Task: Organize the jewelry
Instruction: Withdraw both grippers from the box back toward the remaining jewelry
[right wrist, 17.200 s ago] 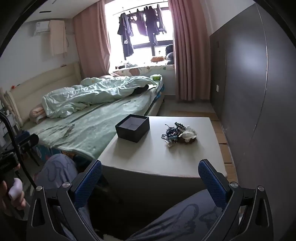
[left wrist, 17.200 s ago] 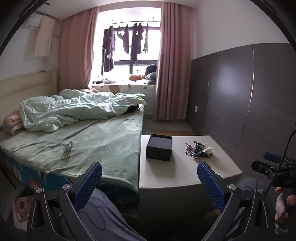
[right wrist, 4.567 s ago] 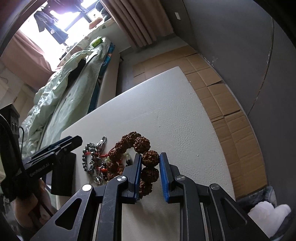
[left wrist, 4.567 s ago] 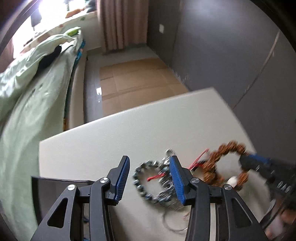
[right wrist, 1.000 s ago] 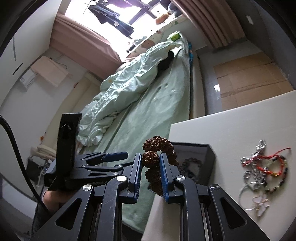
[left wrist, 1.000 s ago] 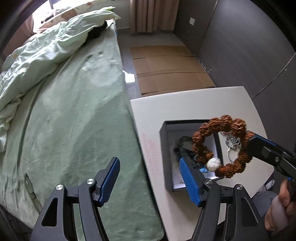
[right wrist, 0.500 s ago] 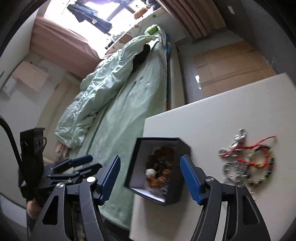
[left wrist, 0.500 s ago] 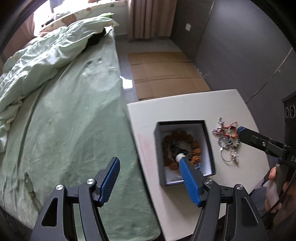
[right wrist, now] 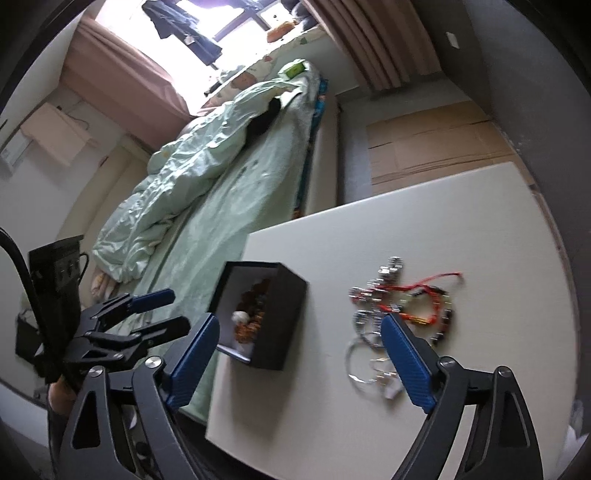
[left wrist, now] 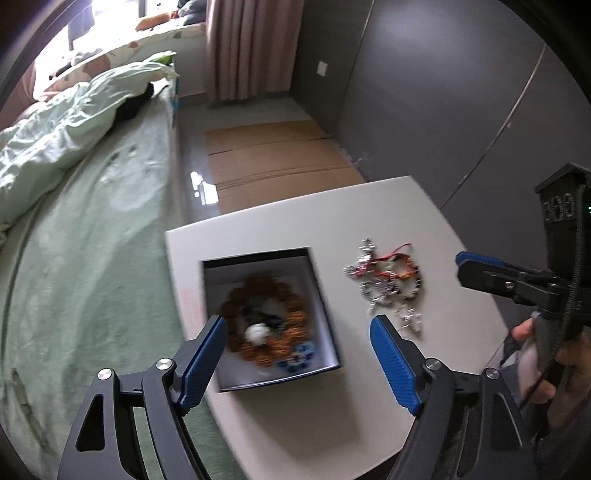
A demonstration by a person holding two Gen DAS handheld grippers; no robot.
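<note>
The brown bead bracelet [left wrist: 266,325] lies in the black box [left wrist: 320,295] on the table [left wrist: 295,417], at about eleven o'clock from the left gripper [left wrist: 295,354] – its fingers released, just widened, nothing between them. The right gripper [right wrist: 301,363] likewise has just spread, empty; the loose jewelry pile [right wrist: 402,306] sits at its one o'clock

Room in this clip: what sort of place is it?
Almost certainly a home bedroom: a bed with a rumpled pale green quilt, pink curtains by a bright window hung with clothes, and a low white table alongside.
</note>
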